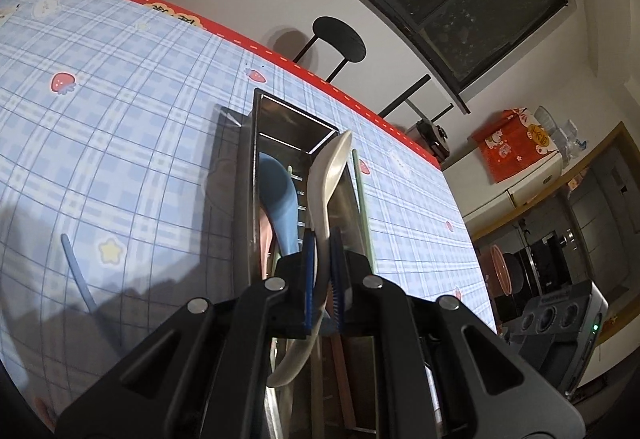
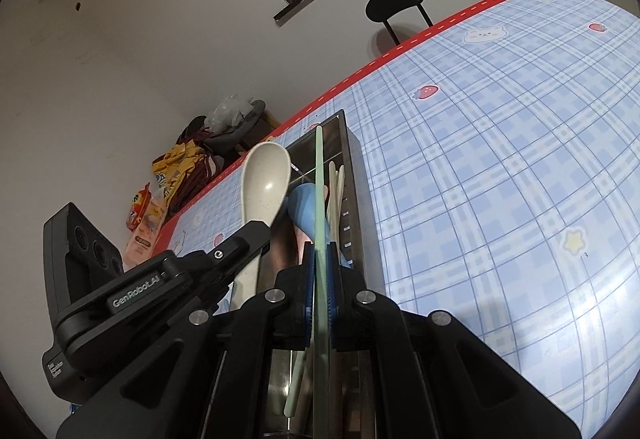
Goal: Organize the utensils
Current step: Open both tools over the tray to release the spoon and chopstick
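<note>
My left gripper (image 1: pixel 323 239) is shut on a cream spoon (image 1: pixel 330 175), held over the steel utensil tray (image 1: pixel 256 143). The spoon also shows in the right wrist view (image 2: pixel 266 183), with the left gripper (image 2: pixel 240 243) below it. My right gripper (image 2: pixel 320 251) is shut on a pale green chopstick (image 2: pixel 319 199), which lies along the tray (image 2: pixel 356 175); it also shows in the left wrist view (image 1: pixel 362 199). A blue spoon (image 1: pixel 280 199) (image 2: pixel 308 211), a pink utensil and cream chopsticks (image 2: pixel 338 191) lie in the tray.
A blue chopstick (image 1: pixel 78 271) lies on the blue plaid tablecloth (image 1: pixel 120 139) left of the tray. A black stool (image 1: pixel 340 43) stands beyond the table's red edge. Snack bags (image 2: pixel 148 215) sit past the table on the left.
</note>
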